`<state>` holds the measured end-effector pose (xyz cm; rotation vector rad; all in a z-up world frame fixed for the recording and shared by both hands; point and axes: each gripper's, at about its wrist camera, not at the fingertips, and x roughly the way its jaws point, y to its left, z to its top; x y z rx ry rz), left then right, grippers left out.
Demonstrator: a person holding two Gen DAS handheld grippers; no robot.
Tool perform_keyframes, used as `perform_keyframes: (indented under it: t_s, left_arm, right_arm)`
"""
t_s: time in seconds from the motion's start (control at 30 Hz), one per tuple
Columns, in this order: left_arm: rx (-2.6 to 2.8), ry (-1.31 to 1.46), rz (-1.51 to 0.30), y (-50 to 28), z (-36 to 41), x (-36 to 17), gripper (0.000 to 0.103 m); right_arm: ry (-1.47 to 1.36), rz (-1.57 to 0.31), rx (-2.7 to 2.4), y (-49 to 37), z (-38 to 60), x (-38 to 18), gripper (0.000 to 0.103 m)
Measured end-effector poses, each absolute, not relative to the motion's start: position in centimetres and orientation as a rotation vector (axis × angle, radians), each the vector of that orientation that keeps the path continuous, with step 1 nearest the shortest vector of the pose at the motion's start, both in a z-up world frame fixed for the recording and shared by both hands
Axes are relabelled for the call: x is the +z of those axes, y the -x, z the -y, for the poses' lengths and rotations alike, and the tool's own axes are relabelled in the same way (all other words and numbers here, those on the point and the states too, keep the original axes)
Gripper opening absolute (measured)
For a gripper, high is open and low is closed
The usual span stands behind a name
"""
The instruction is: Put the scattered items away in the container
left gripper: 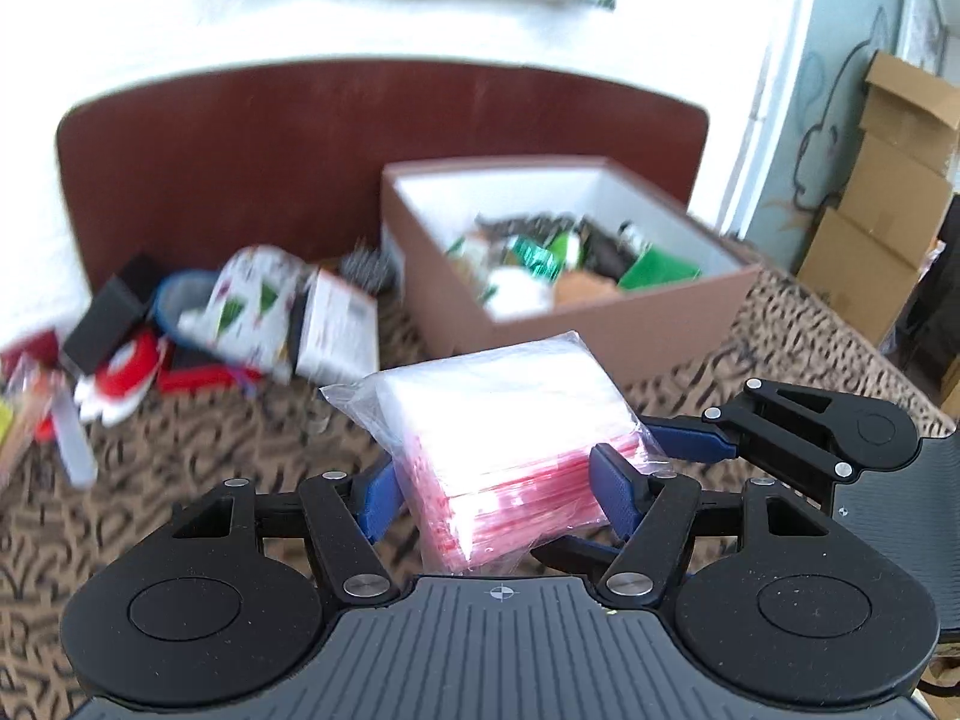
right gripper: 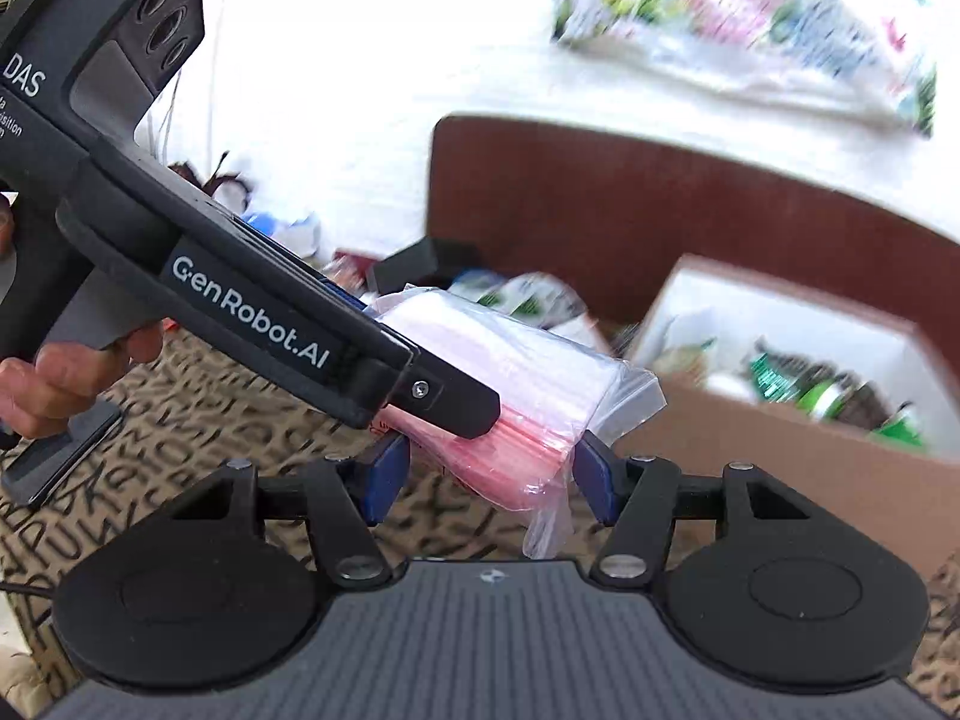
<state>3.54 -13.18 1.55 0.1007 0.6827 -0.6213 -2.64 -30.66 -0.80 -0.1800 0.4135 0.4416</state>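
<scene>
Two grippers bear on one item: a clear plastic packet of red-edged zip bags.

Left gripper: its blue fingers stand on either side of the packet and pinch it across its width. The packet sits squarely between the fingertips, its red-striped edge nearest the gripper body and its clear end projecting forward beyond the tips. It is held clear of the patterned surface below.

Right gripper: in its own view the same packet lies between its fingers. The right-hand finger touches the loose wrapping at the packet's corner; the left-hand finger appears to sit just beside the red edge, partly hidden behind the other tool's body. Whether both pads press firmly cannot be told from this view. In the left wrist view the right gripper comes in from the right, with one blue finger behind the packet and one below it.

A hand grips the handle of the left tool, to the left of the right fingers.

Ahead of both sets of fingers and to the right stands the open brown box, white inside, already holding mixed items with green wrappers. Ahead and to the left of the left fingers lies a blurred heap of scattered items.
</scene>
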Motion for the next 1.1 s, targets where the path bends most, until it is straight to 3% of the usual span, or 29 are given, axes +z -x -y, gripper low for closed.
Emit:
perform_keyframes:
  t_s: [0.5,1.1]
  left_arm:
    - [-0.727,-0.135,-0.585,-11.9,23.9,7.4,0.069]
    - [-0.785,-0.071,-0.707,-25.2,35.9,2.8,0.069]
  right_arm:
    - [0.178,-0.342,0.302,-5.6,39.3,4.1,0.065]
    - [0.231,-0.564,0.251,-19.6,49.5,2.3,0.065]
